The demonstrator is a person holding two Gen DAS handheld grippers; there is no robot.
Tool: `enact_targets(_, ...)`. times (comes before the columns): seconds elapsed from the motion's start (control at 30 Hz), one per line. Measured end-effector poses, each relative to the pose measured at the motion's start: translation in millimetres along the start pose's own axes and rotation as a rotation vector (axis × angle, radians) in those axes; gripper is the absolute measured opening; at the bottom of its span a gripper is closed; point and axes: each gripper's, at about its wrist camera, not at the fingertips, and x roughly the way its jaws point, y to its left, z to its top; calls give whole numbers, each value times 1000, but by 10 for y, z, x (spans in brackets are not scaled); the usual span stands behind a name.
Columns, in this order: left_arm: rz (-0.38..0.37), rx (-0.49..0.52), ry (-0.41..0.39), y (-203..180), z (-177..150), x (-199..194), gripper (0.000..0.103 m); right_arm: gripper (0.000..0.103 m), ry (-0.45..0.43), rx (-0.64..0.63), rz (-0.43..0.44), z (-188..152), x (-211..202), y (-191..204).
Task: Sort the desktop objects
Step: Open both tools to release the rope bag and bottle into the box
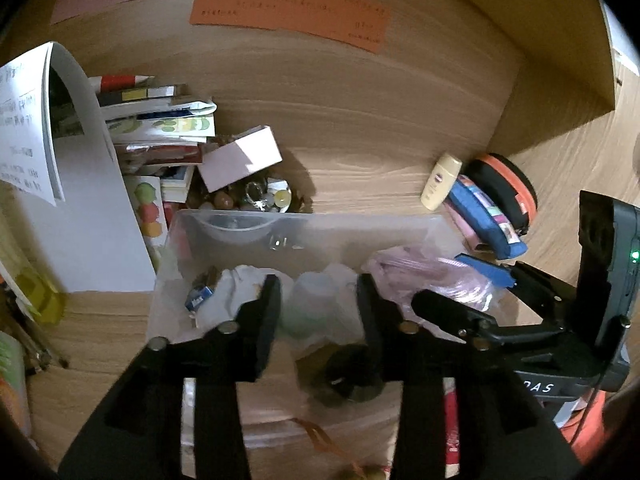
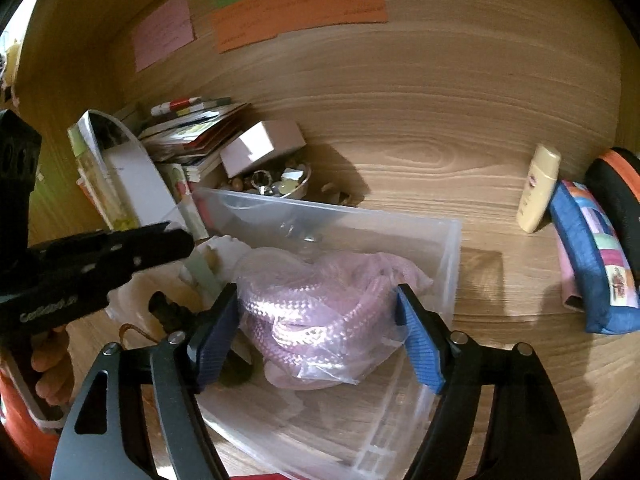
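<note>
between blue-padded jaws of right gripper (image 2: 318, 334), set wide and flanking but not visibly pressing: clear crinkly plastic bag of coiled pink braided rope (image 2: 320, 312), lying inside translucent plastic storage bin (image 2: 450, 276). judged light, soft, slippery film; best pinched across rope bulk, not loose film. left gripper (image 1: 318, 320) part open over white cloth bundle (image 1: 240, 292), nothing gripped. beyond, on wood-grain desk (image 2: 420, 152): cream squeeze bottle (image 2: 538, 188), blue fabric pouch (image 2: 592, 256).

Pink braided rope (image 2: 320, 312), blue patchwork pouch (image 2: 592, 256), cream bottle (image 2: 538, 188), orange paper note (image 2: 300, 8).
</note>
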Motion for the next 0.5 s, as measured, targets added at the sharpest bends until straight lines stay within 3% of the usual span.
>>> enact_targets(0.1, 6, 17, -15, -51, 5, -74, 45, 81, -28, 0, -7, 26, -83, 16)
enact_targets(0.17, 19, 25, -34, -80, 9, -136, 56, 82, -49, -9, -16, 44, -153, 46)
enact_targets(0.3, 53, 51, -70, -148, 10, -271, 63, 84, -73, -35, -41, 66, -290, 119)
enact_targets(0.4, 92, 66, -94, -172, -3, -379, 74, 86, -81, -35, -50, 55, -370, 141)
enact_targets(0.5, 119, 91, -111, -200, -37, -495, 85, 96, -87, -33, -65, 9, -464, 139)
